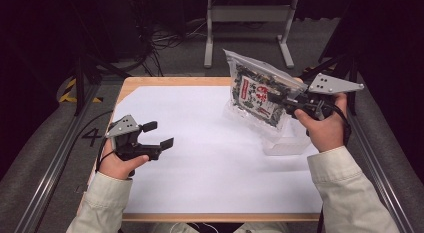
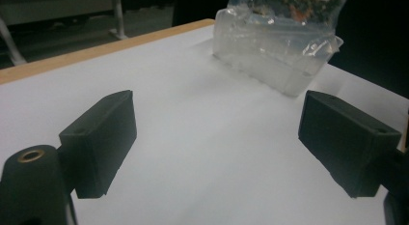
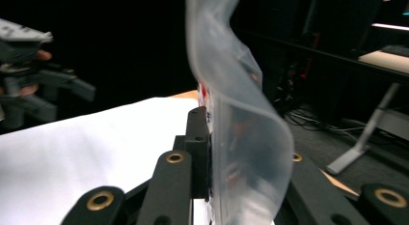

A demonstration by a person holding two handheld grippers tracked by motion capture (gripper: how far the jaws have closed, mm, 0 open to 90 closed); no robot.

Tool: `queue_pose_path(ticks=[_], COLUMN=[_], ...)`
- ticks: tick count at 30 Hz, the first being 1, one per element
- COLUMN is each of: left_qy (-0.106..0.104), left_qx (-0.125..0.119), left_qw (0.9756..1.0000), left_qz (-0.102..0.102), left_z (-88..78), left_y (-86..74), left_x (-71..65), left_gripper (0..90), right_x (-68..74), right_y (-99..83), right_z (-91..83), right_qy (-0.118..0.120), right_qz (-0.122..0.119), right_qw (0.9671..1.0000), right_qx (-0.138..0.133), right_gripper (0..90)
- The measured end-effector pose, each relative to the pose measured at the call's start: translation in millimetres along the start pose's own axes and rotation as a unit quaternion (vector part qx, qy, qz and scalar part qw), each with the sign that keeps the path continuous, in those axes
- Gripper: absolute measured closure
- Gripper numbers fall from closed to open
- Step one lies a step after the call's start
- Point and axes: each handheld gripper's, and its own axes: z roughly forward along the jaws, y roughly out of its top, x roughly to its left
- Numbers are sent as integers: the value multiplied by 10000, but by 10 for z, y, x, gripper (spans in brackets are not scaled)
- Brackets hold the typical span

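Item 1. Clear plastic bag (image 1: 257, 93), printed label and dark contents inside. Held up off the white sheet (image 1: 210, 158), tilted, its long axis running from upper left down to lower right in the high view. It hangs directly above the clear plastic box (image 1: 285, 142), lower end at or just over the box's rim; contact cannot be told.

Item 2. Right gripper (image 1: 282, 100). Jaws closed on the bag's right edge; in the right gripper view the film (image 3: 236, 138) passes between the two black jaws, pinched flat. It sits just above and behind the box.

Item 3. Left gripper (image 1: 157, 134). Jaws spread wide, holding nothing. It lies well to the left of the box, low over the sheet, jaws pointing toward it; the left gripper view looks between both pads (image 2: 99, 138) at the box (image 2: 270, 61).

Item 4. Relation of note. The bag is already with the right gripper and the box lies straight below it, so, judging by position, the right hand is much the nearer for any lowering; the left would have to cross the sheet.

Item 5. Not legible. Label text; nature of the contents; whether the box holds anything. The bag's top is cut off in the left gripper view.
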Motion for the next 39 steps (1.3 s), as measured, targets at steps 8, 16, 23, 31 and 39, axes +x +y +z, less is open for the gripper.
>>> queue_pose_path(ticks=[8,16,23,31,39], left_qy=[32,-32,-8,-198,-160], left_qx=[88,118,170,237,131], left_qw=[10000,9999,9997,9995,9998], left_qz=[23,-38,189,-119,-1], left_z=[7,6,20,32,34], left_y=[-34,-72,-97,-109,-114], left_x=[30,80,94,114,116], left_gripper=[138,138,166,173,167], right_x=[-219,-353,-459,-579,-677], right_y=[17,1,-48,-155,-310], right_z=[-59,-97,-142,-201,-220], right_qy=[-284,-479,-592,-718,-801], right_qz=[133,181,289,436,547], right_qw=[9995,9986,9978,9964,9951], right_qx=[14,85,80,103,200], right_gripper=[762,762,762,762,762])
